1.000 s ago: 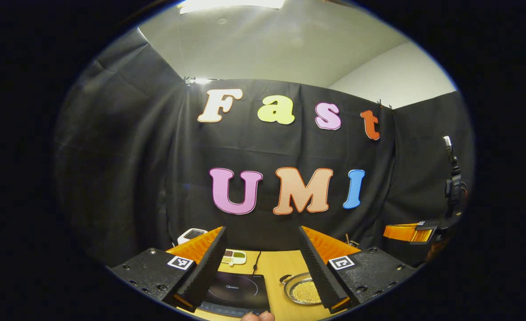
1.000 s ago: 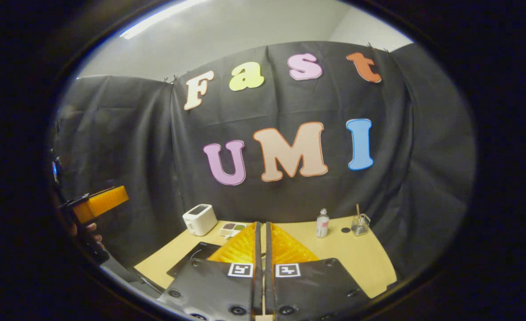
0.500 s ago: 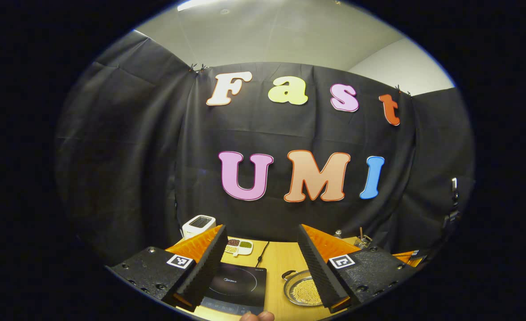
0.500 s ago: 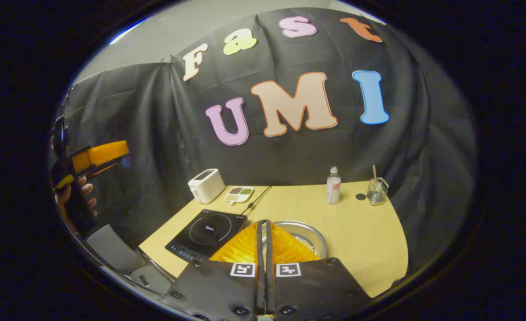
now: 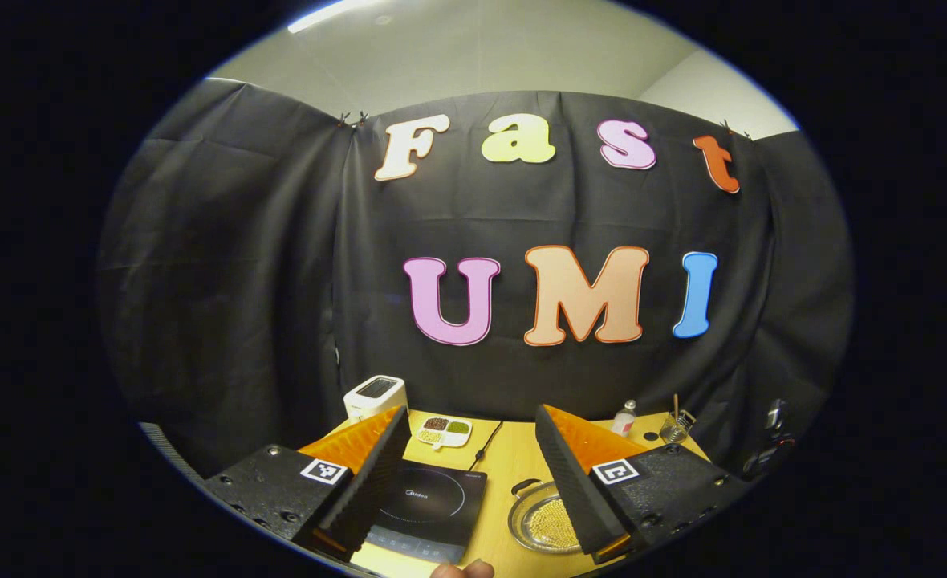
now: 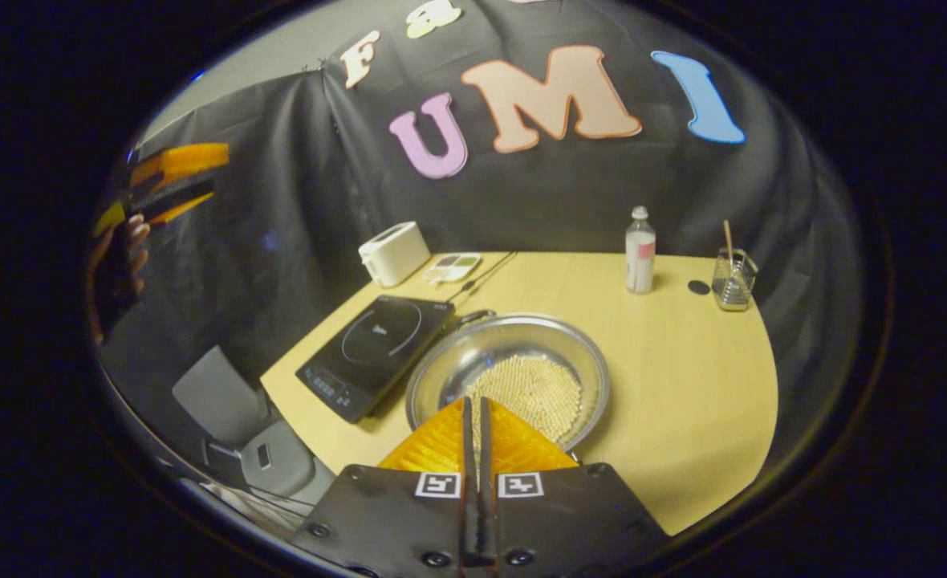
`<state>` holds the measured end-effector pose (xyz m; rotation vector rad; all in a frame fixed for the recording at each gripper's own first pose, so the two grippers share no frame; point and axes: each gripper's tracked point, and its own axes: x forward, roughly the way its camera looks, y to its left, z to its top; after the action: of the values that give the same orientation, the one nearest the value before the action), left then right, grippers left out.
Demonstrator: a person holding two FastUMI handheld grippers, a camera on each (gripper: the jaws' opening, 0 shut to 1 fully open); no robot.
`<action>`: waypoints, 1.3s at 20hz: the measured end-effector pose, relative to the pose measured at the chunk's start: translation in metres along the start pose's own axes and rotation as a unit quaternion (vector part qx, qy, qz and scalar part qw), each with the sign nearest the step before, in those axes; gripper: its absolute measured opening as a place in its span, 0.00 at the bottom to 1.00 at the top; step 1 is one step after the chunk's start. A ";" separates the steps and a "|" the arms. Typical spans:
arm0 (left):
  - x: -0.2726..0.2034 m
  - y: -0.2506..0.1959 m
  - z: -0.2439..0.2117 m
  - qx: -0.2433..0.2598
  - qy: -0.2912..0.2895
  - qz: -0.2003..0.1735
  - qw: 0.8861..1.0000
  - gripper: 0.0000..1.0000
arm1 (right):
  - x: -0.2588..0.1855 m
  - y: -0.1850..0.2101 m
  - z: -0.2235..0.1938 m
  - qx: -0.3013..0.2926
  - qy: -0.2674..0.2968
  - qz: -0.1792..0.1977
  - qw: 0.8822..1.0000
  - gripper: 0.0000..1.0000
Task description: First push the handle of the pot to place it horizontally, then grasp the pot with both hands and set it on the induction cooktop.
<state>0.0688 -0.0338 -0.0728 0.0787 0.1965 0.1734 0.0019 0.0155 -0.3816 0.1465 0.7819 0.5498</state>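
Observation:
A steel pot (image 6: 451, 371) holding small pale beads stands on the wooden table (image 6: 682, 377), right of the black induction cooktop (image 6: 377, 341). Its dark handle (image 6: 473, 315) sticks out at the far side, beside the cooktop's corner. My right gripper (image 6: 473, 401) is shut and empty, above the pot's near rim. My left gripper (image 5: 471, 411) is open and empty, held high with the cooktop (image 5: 429, 502) and pot (image 5: 542, 522) below between its fingers. In the right gripper view the left gripper (image 6: 172, 181) hangs at the upper left in a hand (image 6: 120, 249).
At the table's back stand a white toaster (image 6: 393, 251), a small divided dish (image 6: 451, 266), a bottle (image 6: 640, 250) and a glass holder with a stick (image 6: 732, 281). A cable (image 6: 485, 275) runs from the cooktop to the wall. A grey chair (image 6: 225, 417) is left of the table.
The right gripper has tipped down and come closer over the table, so the pot now lies just ahead of its fingertips. The left gripper has tilted down slightly. Neither has opened or shut.

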 end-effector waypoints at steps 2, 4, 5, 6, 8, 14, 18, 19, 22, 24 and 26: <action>0.007 -0.001 -0.006 -0.002 0.017 0.001 1.000 0.95 | 0.011 -0.003 -0.016 0.006 0.022 0.010 1.000 0.00; 0.011 0.002 -0.011 0.000 0.026 0.008 1.000 0.95 | 0.019 0.000 -0.042 0.009 0.048 0.021 0.999 0.03; 0.015 0.003 -0.013 0.001 0.028 0.013 1.000 0.92 | 0.023 0.002 -0.054 0.000 0.061 0.027 0.998 0.03; 0.015 0.006 -0.019 0.000 0.035 0.017 0.999 0.95 | 0.027 0.001 -0.068 -0.015 0.080 0.030 0.996 0.03; 0.014 0.003 -0.026 -0.002 0.045 0.017 0.999 0.96 | 0.033 -0.005 -0.095 -0.042 0.111 0.029 0.992 0.00; 0.016 0.006 -0.034 0.008 0.056 0.027 0.998 0.92 | 0.044 -0.017 -0.130 -0.042 0.164 0.025 0.985 0.03; 0.018 0.004 -0.034 0.009 0.056 0.026 0.998 0.96 | 0.047 -0.021 -0.132 -0.040 0.172 0.027 0.984 0.02; 0.019 0.004 -0.034 0.011 0.056 0.027 0.998 0.96 | 0.047 -0.023 -0.133 -0.039 0.172 0.024 0.984 0.02; 0.021 0.002 -0.036 0.009 0.057 0.027 0.998 0.96 | 0.046 -0.026 -0.132 -0.032 0.171 0.018 0.985 0.02; 0.022 0.000 -0.038 0.007 0.059 0.024 0.998 0.96 | 0.048 -0.031 -0.130 -0.027 0.170 0.014 0.985 0.02; 0.023 -0.001 -0.040 0.008 0.061 0.022 0.998 0.96 | 0.047 -0.033 -0.129 -0.021 0.169 0.009 0.985 0.03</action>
<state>0.0836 -0.0286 -0.1165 0.0885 0.3181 0.2217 -0.0483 0.0024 -0.5131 0.0192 1.0992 0.6159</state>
